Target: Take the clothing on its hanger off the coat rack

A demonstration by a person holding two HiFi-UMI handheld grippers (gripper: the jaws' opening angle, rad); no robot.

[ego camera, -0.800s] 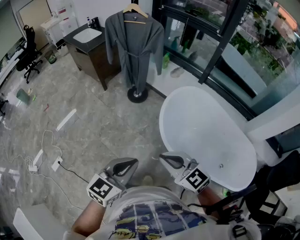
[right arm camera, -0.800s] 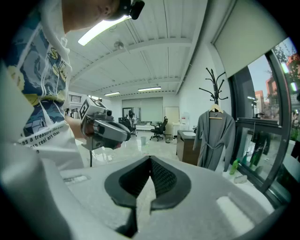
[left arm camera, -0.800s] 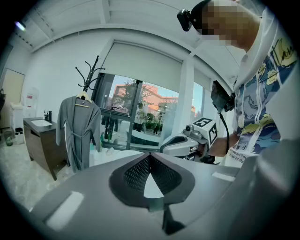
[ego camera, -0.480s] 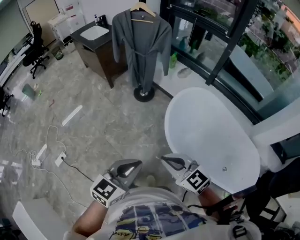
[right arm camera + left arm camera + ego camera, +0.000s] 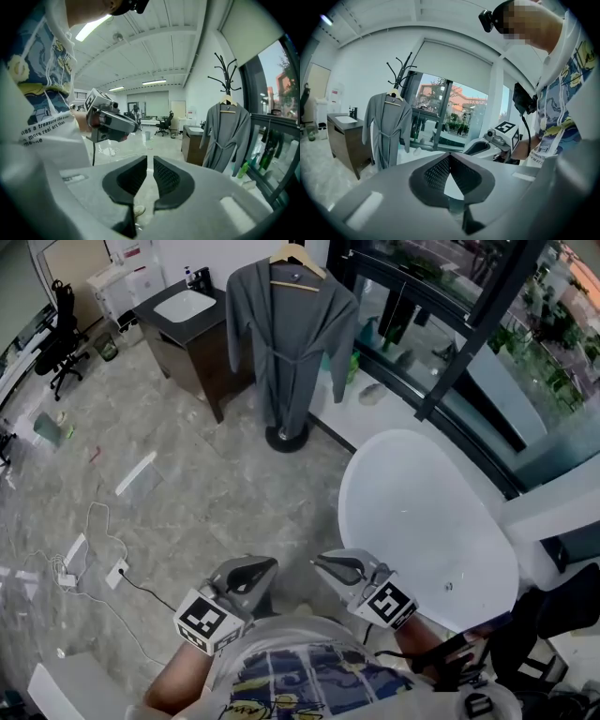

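Observation:
A grey robe (image 5: pixel 291 343) hangs on a wooden hanger (image 5: pixel 298 261) from a black coat rack whose round base (image 5: pixel 287 437) stands on the floor at the far end of the room. Both grippers are held low against the person's body, far from the rack. My left gripper (image 5: pixel 272 563) is shut with its tips touching and nothing in it. My right gripper (image 5: pixel 317 562) shows a narrow empty slit between its pads (image 5: pixel 164 176). The robe (image 5: pixel 386 129) stands left of centre in the left gripper view. In the right gripper view the robe (image 5: pixel 227 136) hangs at the right.
A white bathtub (image 5: pixel 422 521) lies to the right, just ahead of the right gripper. A dark vanity with a sink (image 5: pixel 183 320) stands left of the rack. Cables and a power strip (image 5: pixel 112 570) lie on the floor at the left. A glass wall (image 5: pixel 450 324) runs behind the rack.
The head view has shifted, so the rack and robe now sit a little further right in the picture. Both grippers stay low by the body, hardly moved.

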